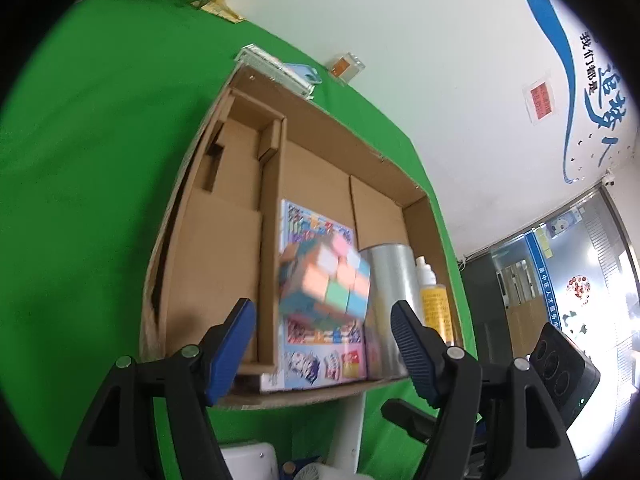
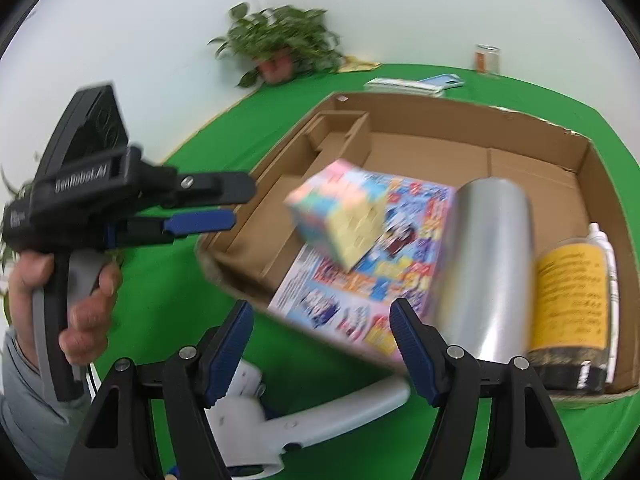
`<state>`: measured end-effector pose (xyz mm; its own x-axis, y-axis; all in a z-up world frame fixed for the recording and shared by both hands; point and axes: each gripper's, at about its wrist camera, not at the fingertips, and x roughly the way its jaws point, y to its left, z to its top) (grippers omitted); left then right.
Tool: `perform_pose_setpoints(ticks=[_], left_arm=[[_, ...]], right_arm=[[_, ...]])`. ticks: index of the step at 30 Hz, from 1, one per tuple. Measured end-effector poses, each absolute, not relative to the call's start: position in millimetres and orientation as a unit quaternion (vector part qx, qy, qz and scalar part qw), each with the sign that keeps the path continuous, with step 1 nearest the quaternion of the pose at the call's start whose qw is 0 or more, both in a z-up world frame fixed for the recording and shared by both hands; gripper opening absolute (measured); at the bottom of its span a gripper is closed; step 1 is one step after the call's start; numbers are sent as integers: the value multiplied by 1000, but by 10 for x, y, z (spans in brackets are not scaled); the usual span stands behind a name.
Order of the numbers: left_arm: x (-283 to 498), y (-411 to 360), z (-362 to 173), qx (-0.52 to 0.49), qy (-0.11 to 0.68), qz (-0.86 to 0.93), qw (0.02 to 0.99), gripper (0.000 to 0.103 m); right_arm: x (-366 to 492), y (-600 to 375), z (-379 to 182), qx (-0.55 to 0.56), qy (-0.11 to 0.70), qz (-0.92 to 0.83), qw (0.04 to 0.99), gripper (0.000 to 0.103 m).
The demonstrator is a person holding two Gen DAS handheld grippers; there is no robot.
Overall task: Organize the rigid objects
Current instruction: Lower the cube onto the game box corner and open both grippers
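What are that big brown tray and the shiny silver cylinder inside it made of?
The big brown open tray looks like corrugated cardboard: matte tan, with folded flaps, creases and ragged torn edges. The shiny silver cylinder lying in it seems to be brushed metal, perhaps stainless steel, given its soft streaked reflections; motion blur leaves metallised plastic possible.

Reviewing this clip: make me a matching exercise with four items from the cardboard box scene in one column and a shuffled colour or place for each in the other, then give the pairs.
Things:
1. puzzle cube
2. metal cylinder
3. yellow-labelled bottle
4. potted plant

Descriptions:
A. outside the box, at the table's far edge by the wall
B. pastel, over the colourful printed box
C. silver, beside the colourful printed box
D. next to the box's right wall

Pairs: 1-B, 2-C, 3-D, 4-A
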<state>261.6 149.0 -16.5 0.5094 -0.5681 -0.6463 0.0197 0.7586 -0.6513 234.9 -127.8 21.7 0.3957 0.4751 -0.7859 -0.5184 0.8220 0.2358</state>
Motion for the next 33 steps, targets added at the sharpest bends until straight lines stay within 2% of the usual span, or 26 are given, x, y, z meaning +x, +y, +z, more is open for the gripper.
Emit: perform_pose_setpoints(ticks=[4,6,10,11,13,14,19,33], left_arm=[[2880,1347,-168,-281,467,-194,815,70],[3044,1220,-205,-265,480,-197,813,70],[3224,1070,-357,-241,516,-183,801,68],[3229,1037,-397,-236,523,-179,799,66],[3221,977,-458,-225,537,-178,793,54],[3198,970,-465,-218,537,-170,797,55],[3076,1044,-462,-242,546,-161,786,50],[2786,1106,-427,-266,558,-153,771,48]], right_arm=[[2549,-1418,354,-4,455,285,844,68],[2639,-1484,379,11,457,279,845,61],[2844,-1556,219,48,489,266,829,34],[2912,-1564,159,62,500,262,823,30],[2986,-1557,69,82,509,265,815,25],[3022,-1544,27,91,513,270,810,23],[3060,-1479,-25,102,511,289,803,23],[2858,-1364,-35,83,535,325,776,22]])
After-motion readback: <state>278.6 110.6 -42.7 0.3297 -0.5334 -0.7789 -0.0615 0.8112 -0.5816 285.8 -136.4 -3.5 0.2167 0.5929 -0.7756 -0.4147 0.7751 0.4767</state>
